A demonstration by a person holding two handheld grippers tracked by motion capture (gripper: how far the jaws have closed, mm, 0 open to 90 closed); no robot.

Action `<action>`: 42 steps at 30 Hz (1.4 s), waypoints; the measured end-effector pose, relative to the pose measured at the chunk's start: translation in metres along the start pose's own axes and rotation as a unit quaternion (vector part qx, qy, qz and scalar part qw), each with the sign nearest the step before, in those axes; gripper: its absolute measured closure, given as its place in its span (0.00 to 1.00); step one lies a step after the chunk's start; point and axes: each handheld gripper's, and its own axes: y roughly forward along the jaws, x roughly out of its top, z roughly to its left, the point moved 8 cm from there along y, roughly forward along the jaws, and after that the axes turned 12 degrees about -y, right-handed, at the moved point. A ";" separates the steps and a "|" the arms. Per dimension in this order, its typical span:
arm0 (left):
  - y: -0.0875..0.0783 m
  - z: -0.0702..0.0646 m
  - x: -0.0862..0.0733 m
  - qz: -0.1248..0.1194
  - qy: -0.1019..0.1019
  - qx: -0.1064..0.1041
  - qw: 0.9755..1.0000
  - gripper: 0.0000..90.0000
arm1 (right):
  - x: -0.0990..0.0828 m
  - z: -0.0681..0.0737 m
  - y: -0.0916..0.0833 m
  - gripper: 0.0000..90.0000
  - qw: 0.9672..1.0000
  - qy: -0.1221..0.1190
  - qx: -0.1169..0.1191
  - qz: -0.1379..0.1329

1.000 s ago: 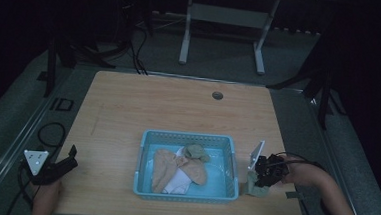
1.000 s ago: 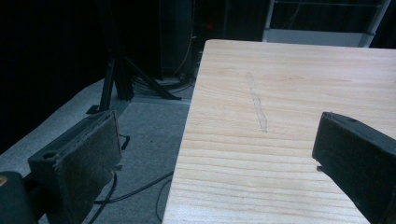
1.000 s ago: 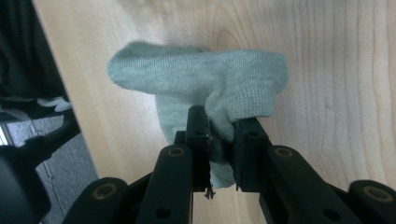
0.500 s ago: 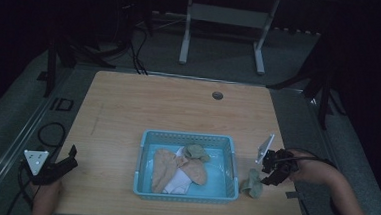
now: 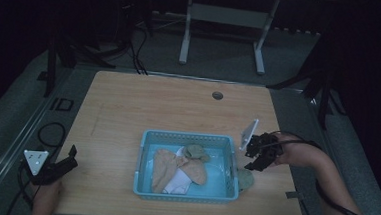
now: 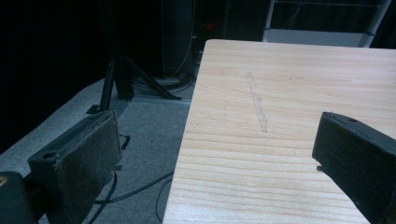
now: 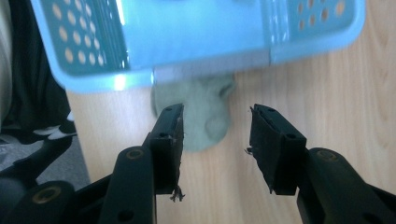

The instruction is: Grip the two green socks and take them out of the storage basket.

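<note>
Grey-green and soft, a small cloth lump point(image 7: 201, 116) lies on the wooden desk point(image 5: 148, 105), touching the outer wall of the blue perforated basket point(image 5: 143, 157). Inside the basket lie tan cloth pieces point(image 5: 167, 168), a white one point(image 5: 176, 182) and another grey-green piece point(image 5: 196, 151). The right gripper point(image 7: 215, 135) hangs above the lump, its jaws having just been opening, nothing between them. The left gripper point(image 6: 210, 154) rests at the desk's near left edge, jaws wide apart.

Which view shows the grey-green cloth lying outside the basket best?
The right gripper view: the grey-green cloth lies on the table against the blue basket. The high view shows a small dim patch of it.
</note>
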 end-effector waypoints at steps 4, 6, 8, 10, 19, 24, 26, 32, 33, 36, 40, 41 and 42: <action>0.000 0.000 0.000 0.000 -0.001 -0.001 1.000 0.01 | 0.018 -0.006 0.003 0.61 1.000 -0.019 0.005 0.001; 0.000 0.000 0.000 0.000 -0.001 -0.001 1.000 0.01 | 0.026 -0.009 0.005 0.61 1.000 -0.026 0.006 -0.001; 0.000 0.000 0.000 0.000 -0.001 -0.001 1.000 0.01 | 0.035 -0.011 0.007 0.61 0.999 -0.034 0.009 0.000; 0.000 0.000 0.000 -0.001 -0.001 -0.001 1.000 0.02 | 0.043 -0.013 0.010 0.61 0.999 -0.040 0.013 -0.003; 0.000 0.000 0.000 -0.002 -0.004 -0.003 1.000 0.01 | 0.078 -0.022 0.028 0.62 0.997 -0.073 0.024 -0.001; 0.000 0.000 0.000 -0.002 -0.005 -0.004 1.000 0.01 | 0.093 -0.029 0.038 0.62 0.996 -0.084 0.029 0.005; 0.000 0.000 0.000 -0.001 -0.005 -0.005 1.000 0.01 | 0.098 -0.030 0.042 0.62 0.996 -0.088 0.031 0.008; 0.000 0.000 0.000 -0.002 -0.003 -0.006 1.000 0.01 | 0.115 -0.036 0.053 0.62 0.995 -0.098 0.034 0.009; 0.000 0.000 0.000 -0.002 -0.003 -0.006 1.000 0.01 | 0.117 -0.037 0.055 0.61 0.994 -0.098 0.037 0.008; 0.000 0.000 0.000 -0.002 -0.004 -0.006 1.000 0.01 | 0.121 -0.040 0.062 0.62 0.994 -0.100 0.039 0.015; -0.001 0.000 0.000 -0.002 -0.002 -0.007 1.000 0.01 | 0.122 -0.043 0.072 0.62 0.994 -0.096 0.045 0.024; 0.000 0.000 0.000 -0.002 -0.002 -0.007 1.000 0.01 | 0.122 -0.044 0.075 0.62 0.994 -0.098 0.043 0.024; -0.001 0.000 0.000 -0.002 -0.002 -0.007 1.000 0.01 | 0.123 -0.045 0.078 0.62 0.994 -0.094 0.044 0.023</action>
